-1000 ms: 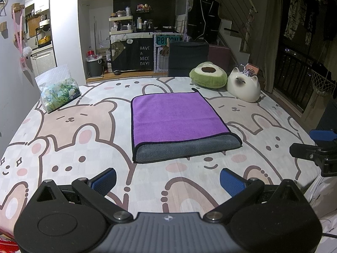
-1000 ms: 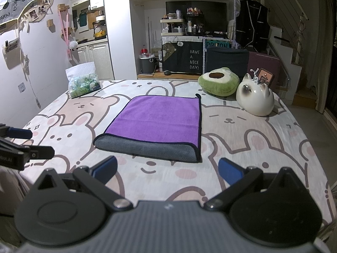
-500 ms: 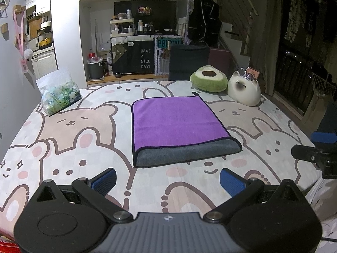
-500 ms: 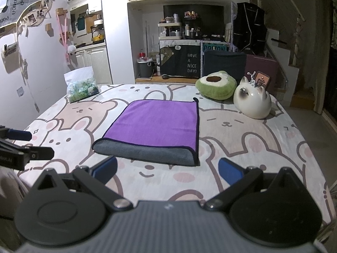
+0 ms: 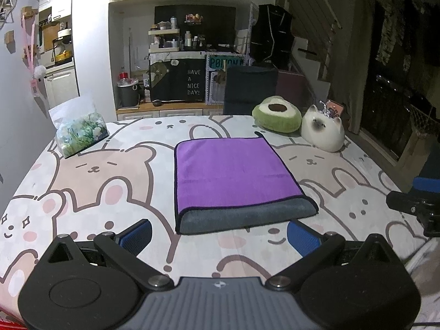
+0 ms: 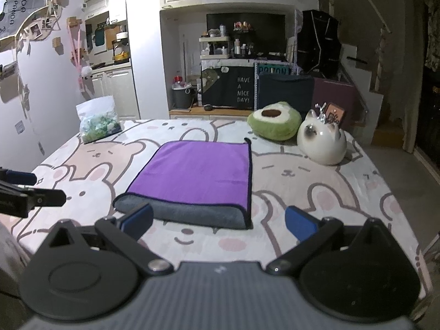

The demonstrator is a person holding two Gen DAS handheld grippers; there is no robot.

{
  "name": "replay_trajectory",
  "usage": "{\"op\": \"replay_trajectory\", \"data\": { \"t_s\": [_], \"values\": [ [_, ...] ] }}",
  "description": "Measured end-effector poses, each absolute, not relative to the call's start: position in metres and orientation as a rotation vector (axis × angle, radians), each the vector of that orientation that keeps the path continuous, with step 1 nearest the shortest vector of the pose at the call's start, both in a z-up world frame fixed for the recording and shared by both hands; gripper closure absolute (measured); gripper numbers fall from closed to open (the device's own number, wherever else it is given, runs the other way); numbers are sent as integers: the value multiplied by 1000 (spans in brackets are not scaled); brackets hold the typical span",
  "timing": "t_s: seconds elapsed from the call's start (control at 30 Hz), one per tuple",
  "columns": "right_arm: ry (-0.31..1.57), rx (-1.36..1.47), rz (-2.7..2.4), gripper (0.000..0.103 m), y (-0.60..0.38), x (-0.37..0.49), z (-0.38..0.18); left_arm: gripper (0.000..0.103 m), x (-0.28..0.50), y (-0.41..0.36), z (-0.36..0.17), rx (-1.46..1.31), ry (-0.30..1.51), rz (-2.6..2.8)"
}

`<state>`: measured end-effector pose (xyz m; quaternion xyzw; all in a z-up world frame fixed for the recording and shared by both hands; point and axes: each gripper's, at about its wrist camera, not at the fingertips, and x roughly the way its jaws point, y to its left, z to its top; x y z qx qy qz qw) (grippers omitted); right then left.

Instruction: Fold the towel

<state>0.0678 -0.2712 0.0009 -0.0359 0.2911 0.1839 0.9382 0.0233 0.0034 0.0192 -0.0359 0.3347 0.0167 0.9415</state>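
Both grippers have drawn back a little from the towel over the last second, so it sits slightly farther off in each wrist view, while the towel itself has not shifted. Largest in sight, the table [image 5: 90,181] carries a cartoon-animal cloth, and the towel [image 5: 231,176] lies flat at its middle, already folded once: purple face up, grey underside showing along the near edge. It looks soft, light and limp, likely to sag if lifted by one point, so the near corners at 5 and 7 o'clock of the towel seem the best places to pinch. At 1 o'clock sit an avocado cushion [image 5: 276,114] and a cat figure [image 5: 323,132]; a bag [image 5: 79,132] rests at 10 o'clock. The left gripper [image 5: 218,232] and right gripper [image 6: 218,221] hover level, short of the near edge, fingers spread wide and holding nothing.
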Motion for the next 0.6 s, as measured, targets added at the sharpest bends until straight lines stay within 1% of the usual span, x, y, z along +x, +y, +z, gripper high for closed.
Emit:
{"op": "replay_trajectory", "data": {
  "t_s": [0.6],
  "values": [
    [549,-108,362,0,-263,96,9,0,61,9,27,-50,662,74]
  ]
}}
